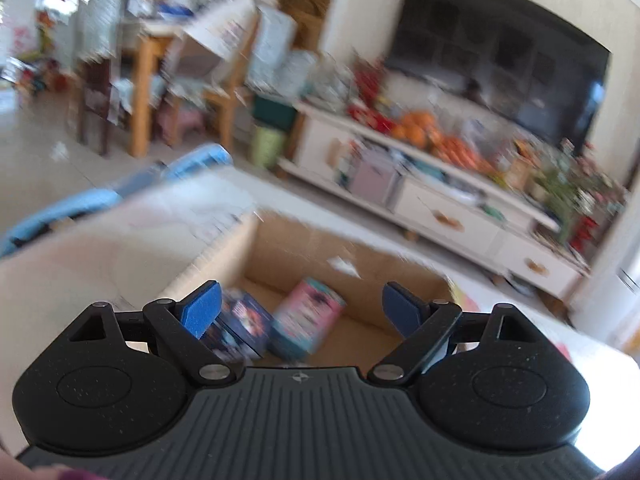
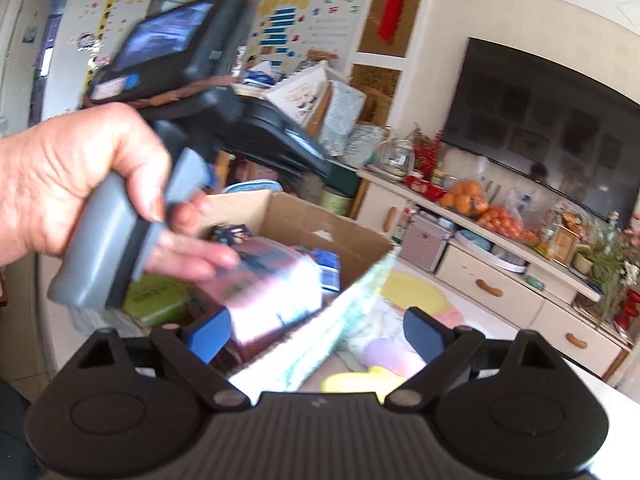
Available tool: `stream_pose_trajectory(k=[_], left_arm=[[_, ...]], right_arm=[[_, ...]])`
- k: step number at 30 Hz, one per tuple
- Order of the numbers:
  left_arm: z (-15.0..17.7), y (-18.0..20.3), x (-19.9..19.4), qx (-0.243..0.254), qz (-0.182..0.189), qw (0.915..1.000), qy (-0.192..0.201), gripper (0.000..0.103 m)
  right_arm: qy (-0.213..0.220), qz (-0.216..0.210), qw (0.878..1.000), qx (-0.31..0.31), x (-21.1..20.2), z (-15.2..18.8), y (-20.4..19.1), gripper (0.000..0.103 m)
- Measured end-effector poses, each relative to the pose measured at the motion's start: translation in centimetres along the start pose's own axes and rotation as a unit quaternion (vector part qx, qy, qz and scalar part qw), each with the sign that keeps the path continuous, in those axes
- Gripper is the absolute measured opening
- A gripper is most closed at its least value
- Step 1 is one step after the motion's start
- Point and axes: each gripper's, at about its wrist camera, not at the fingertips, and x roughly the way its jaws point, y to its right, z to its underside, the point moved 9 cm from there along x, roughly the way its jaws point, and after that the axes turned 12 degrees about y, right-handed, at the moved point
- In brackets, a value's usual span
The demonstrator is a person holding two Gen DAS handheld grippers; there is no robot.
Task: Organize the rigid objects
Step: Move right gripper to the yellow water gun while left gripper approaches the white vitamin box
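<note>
An open cardboard box (image 1: 304, 248) lies below my left gripper (image 1: 300, 310), whose blue pads stand wide apart with nothing between them. Inside lie a pink box (image 1: 308, 320) and a dark blue box (image 1: 244, 324), both blurred. In the right wrist view a hand (image 2: 80, 184) holds the left gripper's grey handle over the same cardboard box (image 2: 316, 224). My right gripper (image 2: 316, 336) is open. A blurred pink-and-brown box (image 2: 276, 296) sits just beyond its left pad, not pressed by either pad. A green-and-white patterned sheet or flap (image 2: 344, 308) slants between the fingers.
A green box (image 2: 156, 300) and blue packets (image 2: 330, 270) also sit in the cardboard box. A pastel mat (image 2: 412, 292) covers the surface to the right. Behind stand a white TV cabinet (image 2: 492, 292) with oranges (image 2: 464, 196), a television (image 2: 552, 128) and wooden chairs (image 1: 224, 96).
</note>
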Motion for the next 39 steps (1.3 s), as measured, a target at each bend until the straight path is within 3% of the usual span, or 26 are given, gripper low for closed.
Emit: stream_pose_trajectory(k=[3,6,14,21,29,34,39], left_arm=[[-0.8,-1.2,0.1,0.020,-0.051,0.9981,0.027,0.103],[-1.0,-1.7,0.1,0.013,-0.061,0.9977,0.027,0.103],[-1.3,0.0,-0.9,0.027,-0.030,0.9987,0.032,0.103],[-0.5,1.3,-1.9,0.039,-0.011,0.9988,0.030,0.103],[-0.4,1.7,-2.1,0.052,-0.003,0.9981,0.034,0.103],[-0.3,2.0,-2.0,0.062,0.005,0.9976,0.032,0.103],[-0.2,2.2,-2.3,0.068,0.016,0.9970,0.034,0.103]], right_arm=[[-0.002,0.023,1.000,0.007,-0.1,0.7,1.5,0.093],[-0.012,0.047,0.998,0.027,-0.1,1.8,3.5,0.093],[-0.055,0.076,0.993,0.072,1.1,5.8,7.1,0.093],[-0.071,0.077,0.987,0.120,3.0,7.5,8.4,0.102],[-0.106,0.043,0.984,0.140,8.0,7.7,9.3,0.101],[-0.145,0.008,0.979,0.145,10.7,8.7,9.6,0.081],[-0.167,-0.010,0.975,0.147,11.6,9.7,9.3,0.074]])
